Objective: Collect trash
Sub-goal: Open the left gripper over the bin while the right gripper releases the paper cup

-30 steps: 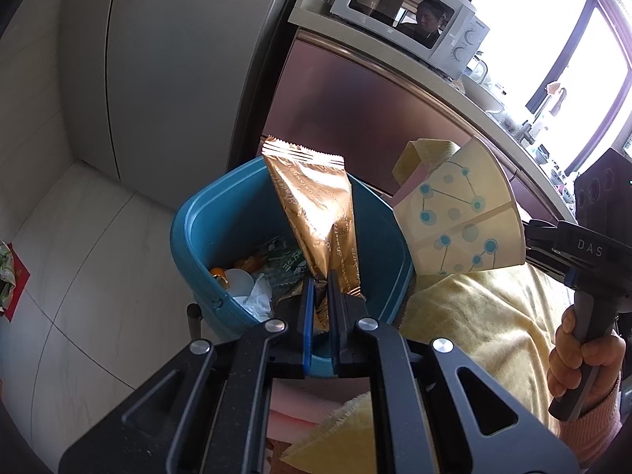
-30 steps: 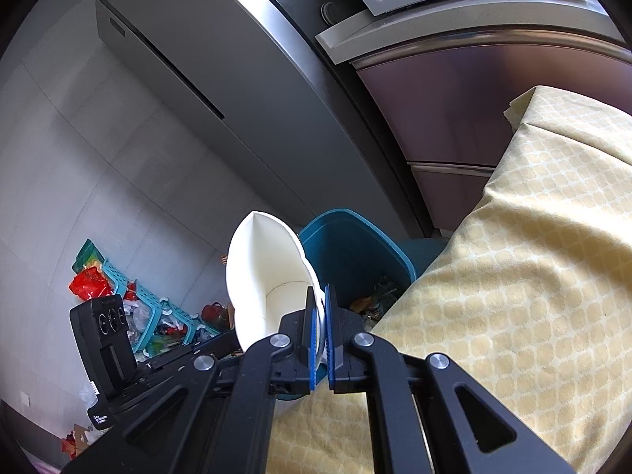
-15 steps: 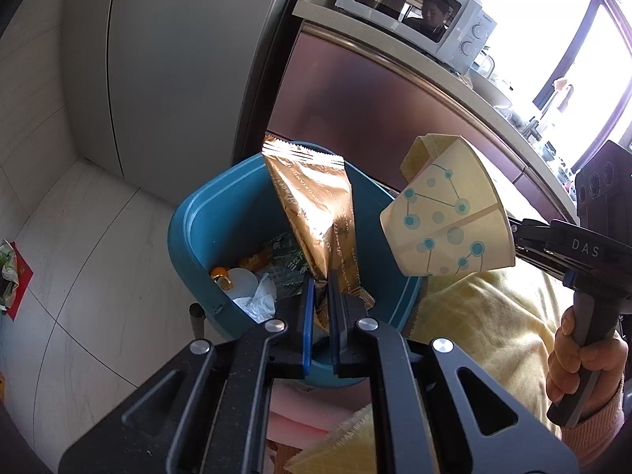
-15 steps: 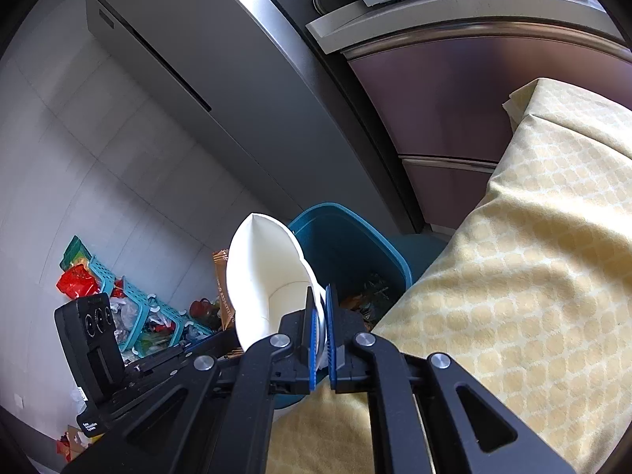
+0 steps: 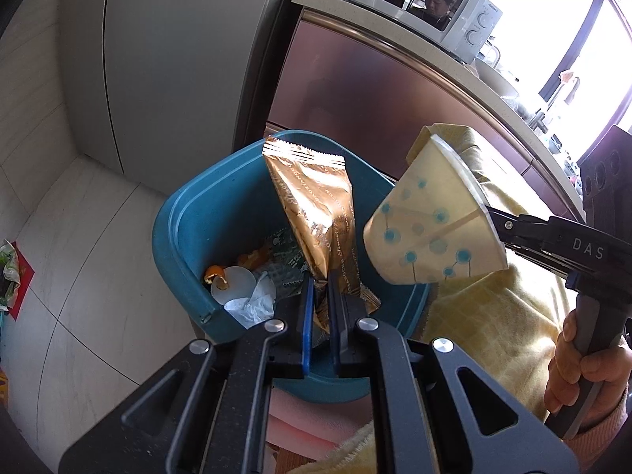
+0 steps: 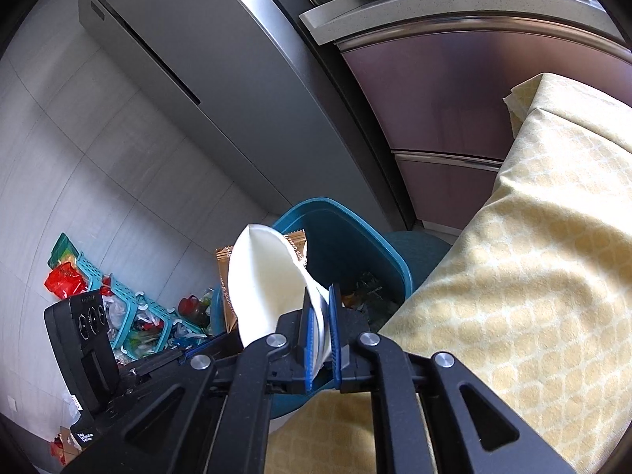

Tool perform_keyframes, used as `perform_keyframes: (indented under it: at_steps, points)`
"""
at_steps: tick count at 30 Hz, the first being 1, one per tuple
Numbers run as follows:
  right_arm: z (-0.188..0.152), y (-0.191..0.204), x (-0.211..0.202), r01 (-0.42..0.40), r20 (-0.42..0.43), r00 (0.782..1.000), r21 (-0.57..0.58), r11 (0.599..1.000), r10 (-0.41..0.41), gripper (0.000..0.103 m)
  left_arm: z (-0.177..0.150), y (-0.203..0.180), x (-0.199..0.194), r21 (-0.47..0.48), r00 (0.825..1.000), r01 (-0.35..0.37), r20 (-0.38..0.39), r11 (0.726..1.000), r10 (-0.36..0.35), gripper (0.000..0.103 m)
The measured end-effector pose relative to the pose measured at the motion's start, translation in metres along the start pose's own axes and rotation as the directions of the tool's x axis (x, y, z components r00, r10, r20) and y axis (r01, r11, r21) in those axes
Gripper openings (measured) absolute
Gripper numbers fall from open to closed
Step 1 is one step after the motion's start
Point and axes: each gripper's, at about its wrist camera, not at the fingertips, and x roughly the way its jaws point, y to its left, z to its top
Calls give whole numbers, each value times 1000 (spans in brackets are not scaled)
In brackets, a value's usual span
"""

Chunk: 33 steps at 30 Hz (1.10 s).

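Observation:
My left gripper [image 5: 318, 288] is shut on a gold snack wrapper [image 5: 316, 209], held upright over the open blue trash bin [image 5: 185, 229]. My right gripper [image 6: 320, 308] is shut on the rim of a squashed paper cup [image 6: 264, 280], white inside and dotted blue outside [image 5: 430, 225], held over the bin's right rim. The bin [image 6: 355, 237] holds orange peel, tissue and plastic scraps [image 5: 245, 280]. The left gripper and the wrapper [image 6: 223, 276] also show in the right wrist view.
A table with a yellow cloth [image 6: 513, 276] stands right beside the bin. A steel fridge [image 5: 166, 59] and a brown cabinet [image 5: 355, 91] with a microwave [image 5: 418, 4] stand behind. Teal baskets with clutter [image 6: 130, 308] lie on the tiled floor.
Both grippers have moved in over the bin. The cup has swung left and down from above the table to the bin's right rim. Both grips are unchanged.

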Motion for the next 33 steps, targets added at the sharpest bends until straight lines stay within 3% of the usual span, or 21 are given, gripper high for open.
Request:
perform_keyframes:
  at_steps: [10, 13, 20, 22, 26, 33]
  points:
    - [-3, 4, 7, 18, -2, 1000, -8, 1000, -18, 14, 0, -1, 19, -3, 1000, 6, -31, 1000, -7, 17]
    - [-2, 3, 5, 24, 7, 1000, -8, 1000, -24, 24, -1, -1, 21, -4, 1000, 6, -26, 1000, -6, 20]
    - [-2, 2, 5, 23, 11, 1000, -10, 1000, -23, 29, -2, -4, 14, 11, 1000, 13, 4, 1000, -13, 24]
    - [-1, 1, 3, 24, 21, 999, -10, 1000, -24, 37, -2, -5, 10, 17, 1000, 14, 15, 1000, -14, 26]
    - [-2, 1, 0, 17, 28, 999, -18, 1000, -17, 37, -3, -5, 2, 24, 999, 18, 30, 1000, -19, 27]
    - [-6, -3, -12, 8, 47, 999, -36, 999, -7, 37, -5, -12, -15, 50, 997, 23, 68, 998, -26, 36]
